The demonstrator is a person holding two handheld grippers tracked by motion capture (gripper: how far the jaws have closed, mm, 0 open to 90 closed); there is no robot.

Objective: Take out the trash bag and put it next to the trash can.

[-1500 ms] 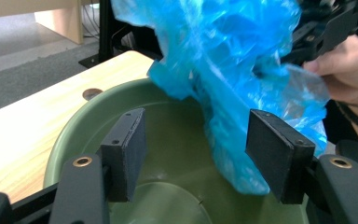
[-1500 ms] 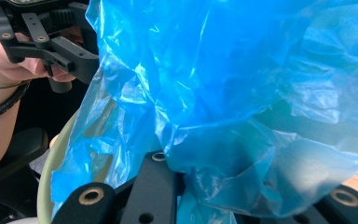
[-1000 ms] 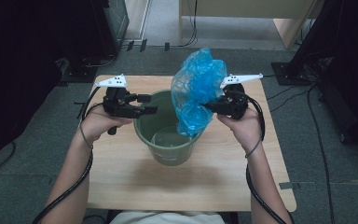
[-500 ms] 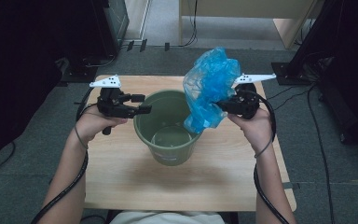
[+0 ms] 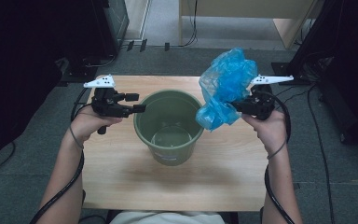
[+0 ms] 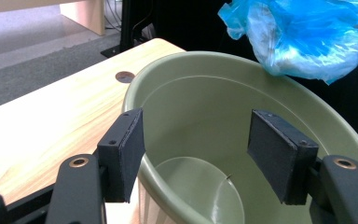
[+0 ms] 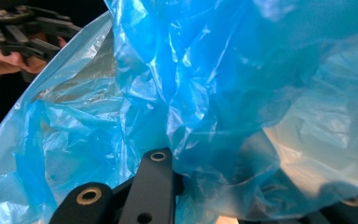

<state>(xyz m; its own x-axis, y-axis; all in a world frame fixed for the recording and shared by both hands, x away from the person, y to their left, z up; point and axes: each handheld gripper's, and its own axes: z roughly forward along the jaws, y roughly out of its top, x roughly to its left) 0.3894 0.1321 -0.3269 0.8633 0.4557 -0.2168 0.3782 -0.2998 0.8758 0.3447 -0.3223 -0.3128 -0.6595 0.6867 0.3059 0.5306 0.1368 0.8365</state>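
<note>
On the left, the left gripper (image 5: pixel 137 103) sits at the near rim of the round olive-green plastic bucket (image 5: pixel 168 122) — its jaws stand wide apart, one pad outside the wall and one inside, neither pressing on it, nothing held. The bucket stands upright mid-way across the pale wooden table (image 5: pixel 121 177), with bare board all round it and plenty of free surface toward the front edge. Off to the right, the right gripper (image 5: pixel 240 107) is clamped tight on a crumpled blue plastic bag (image 5: pixel 223 91), held in the air just beside the bucket's right rim — clear of the table, not over the opening.
</note>
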